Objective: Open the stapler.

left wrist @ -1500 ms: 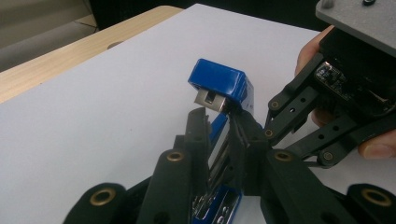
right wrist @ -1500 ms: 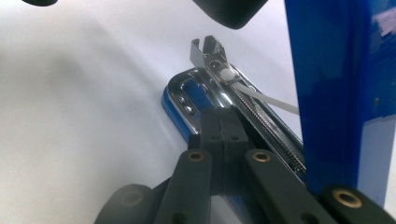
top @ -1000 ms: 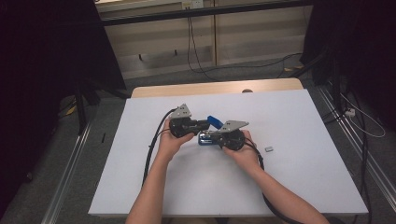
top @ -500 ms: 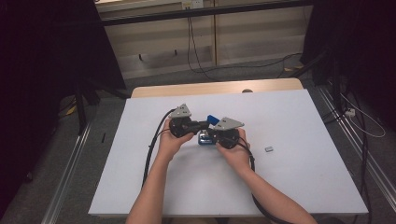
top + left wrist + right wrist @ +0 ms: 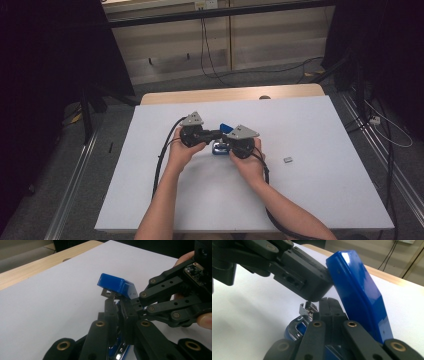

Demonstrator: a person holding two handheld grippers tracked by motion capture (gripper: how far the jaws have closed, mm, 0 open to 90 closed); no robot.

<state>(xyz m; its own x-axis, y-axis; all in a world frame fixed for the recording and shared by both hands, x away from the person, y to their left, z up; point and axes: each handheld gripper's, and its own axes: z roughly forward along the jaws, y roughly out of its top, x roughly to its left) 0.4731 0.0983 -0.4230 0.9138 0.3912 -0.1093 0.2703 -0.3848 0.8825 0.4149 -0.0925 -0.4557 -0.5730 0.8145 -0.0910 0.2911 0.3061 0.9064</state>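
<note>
We look down on a white table (image 5: 310, 200) with a wooden strip (image 5: 230, 94) along its far edge, and both of the person's forearms come in from the near side and meet near the middle of it. The left gripper (image 5: 216, 133) and the right gripper (image 5: 223, 142) face each other there, each with a grey three-cornered plate on top and a black cable trailing back toward the near edge. Between them sits a blue stapler (image 5: 220, 148), its base on the table and its lid (image 5: 226, 127) swung up and tilted back. In the left gripper view the left gripper (image 5: 120, 315) has its jaws drawn together on the stapler (image 5: 117, 352), with the blue lid (image 5: 116, 286) raised just beyond the tips and a bit of bare metal under its front edge. The right gripper (image 5: 135, 303) reaches in from the right of that view and meets the stapler at the same spot. In the right gripper view the right gripper (image 5: 328, 307) likewise has its jaws closed on the stapler (image 5: 298, 328), beside the shiny metal staple track (image 5: 305, 308), while the lid (image 5: 359, 300) stands steeply just to the right of the jaws and the left gripper (image 5: 297, 277) comes across from the upper left, touching the lid's top corner. Well apart on the right of the table lies a small grey piece (image 5: 288, 160), too small for us to identify.
</note>
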